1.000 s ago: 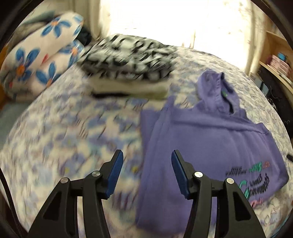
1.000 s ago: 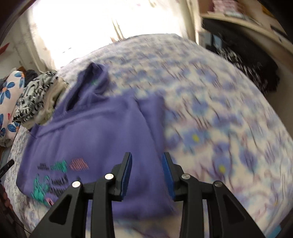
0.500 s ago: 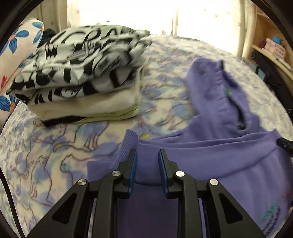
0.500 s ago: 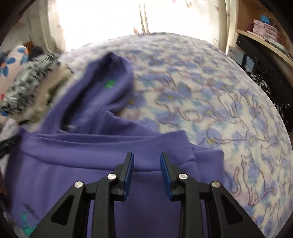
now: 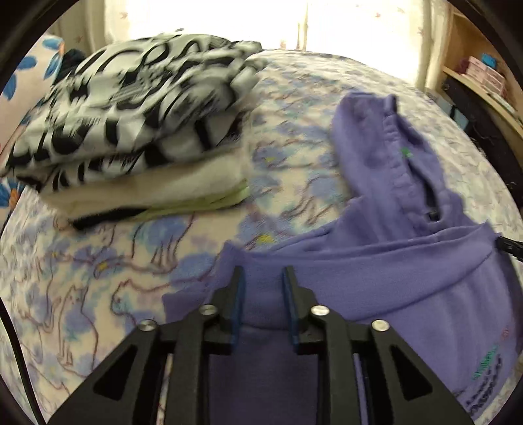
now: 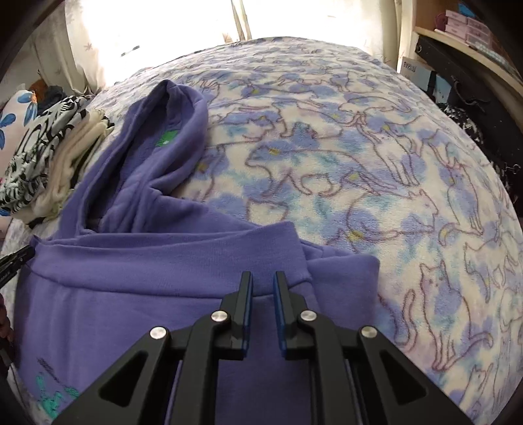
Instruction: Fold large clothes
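Note:
A purple hoodie [image 5: 408,268] lies on the bed, its bottom part folded up toward the hood [image 5: 385,147]. My left gripper [image 5: 261,278] is shut on the folded purple edge at its left end. In the right wrist view the same hoodie [image 6: 147,261] fills the lower left, hood [image 6: 163,130] pointing away. My right gripper [image 6: 263,281] is shut on the folded edge at its right end. A teal print [image 6: 49,399] shows at the lower left.
A stack of folded clothes, black-and-white on top [image 5: 130,108], sits left of the hoodie; it also shows in the right wrist view [image 6: 49,153]. The cat-print blanket [image 6: 376,179] spreads to the right. Wooden shelves [image 6: 464,29] stand at the far right. A floral pillow [image 5: 19,72] lies far left.
Both grippers closed on the hoodie's bottom edge and carried it up toward the hood, folding the body over itself. The left view has shifted slightly since half a second ago.

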Demonstrator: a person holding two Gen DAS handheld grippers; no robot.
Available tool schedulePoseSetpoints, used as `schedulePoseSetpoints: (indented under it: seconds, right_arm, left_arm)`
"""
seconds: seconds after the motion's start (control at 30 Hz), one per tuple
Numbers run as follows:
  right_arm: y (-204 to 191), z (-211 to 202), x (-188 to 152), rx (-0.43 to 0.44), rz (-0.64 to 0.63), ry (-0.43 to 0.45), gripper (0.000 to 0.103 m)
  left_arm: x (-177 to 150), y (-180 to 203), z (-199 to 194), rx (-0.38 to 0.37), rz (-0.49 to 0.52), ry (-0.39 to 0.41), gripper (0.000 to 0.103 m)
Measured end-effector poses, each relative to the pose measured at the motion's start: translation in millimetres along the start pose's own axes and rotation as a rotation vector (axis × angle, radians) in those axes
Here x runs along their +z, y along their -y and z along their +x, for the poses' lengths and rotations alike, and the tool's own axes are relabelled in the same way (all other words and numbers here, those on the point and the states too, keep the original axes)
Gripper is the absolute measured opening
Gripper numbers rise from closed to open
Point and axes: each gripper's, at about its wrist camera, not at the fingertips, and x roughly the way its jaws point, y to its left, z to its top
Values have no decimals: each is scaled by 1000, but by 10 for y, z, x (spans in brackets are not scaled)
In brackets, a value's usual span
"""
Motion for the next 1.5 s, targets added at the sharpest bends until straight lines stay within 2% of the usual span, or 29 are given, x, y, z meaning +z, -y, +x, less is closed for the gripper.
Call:
schedulePoseSetpoints:
  seconds: [0.03,0.1,0.17,0.27,0.4,0.53,0.67,0.8,0.87,0.97,1.03,1.1,1.13,1.2,1.3,1.4,1.5]
  right_arm:
    - [-17,-11,53,25,11,-10,13]
    - [-61,-17,183,68,31,-18,13]
    - [-123,-12,346,91,41,-12,14]
    - [-229,24,610,113,47,8,16]
    - [-349,229,1011,178,77,-7,31]
    - [-439,532,1353,161,85,-20,32]
    - [-443,844,1624,167,119,-37,32]
    - [-470,1064,1812,135,104,-42,32]
    - [-489,1216,1890,134,96,-71,32]
    - [-498,1411,1927,137,99,-107,32]
    - [-508,1493,1925,149,99,-110,32]
    - [-520,1515,1906,164,93,-91,32]
    - [-527,1506,1891,167,83,-75,25]
    - [-544,1463,1858,160,49,-58,5]
    - [-495,1315,1801,126,18,-27,5]
    - [-362,1140,1746,134,29,-11,5]
    - [-302,892,1657,174,31,15,5]
  left_arm:
    - [54,37,-28,-12,5,5,27]
    - [240,143,-85,-35,21,18,40]
    - [394,248,-98,-46,37,36,48]
    - [709,479,-22,-45,90,51,48]
    - [1083,711,300,-51,111,24,48]
    - [1381,833,691,-64,97,-31,48]
    - [1551,917,1084,-73,96,-71,48]
    - [1648,945,1490,-35,105,-119,48]
    - [1648,917,1644,-27,107,-148,49]
    - [1663,851,1783,-62,72,-157,50]
    - [1680,833,1817,-87,42,-162,46]
    - [1695,849,1826,-145,37,-172,9]
    - [1691,883,1805,-139,45,-169,9]
    - [1669,976,1742,-91,109,-138,5]
    - [1641,987,1595,-16,151,-96,3]
    - [1651,833,1390,-31,110,-77,3]
    - [1620,762,1099,-47,125,-46,3]
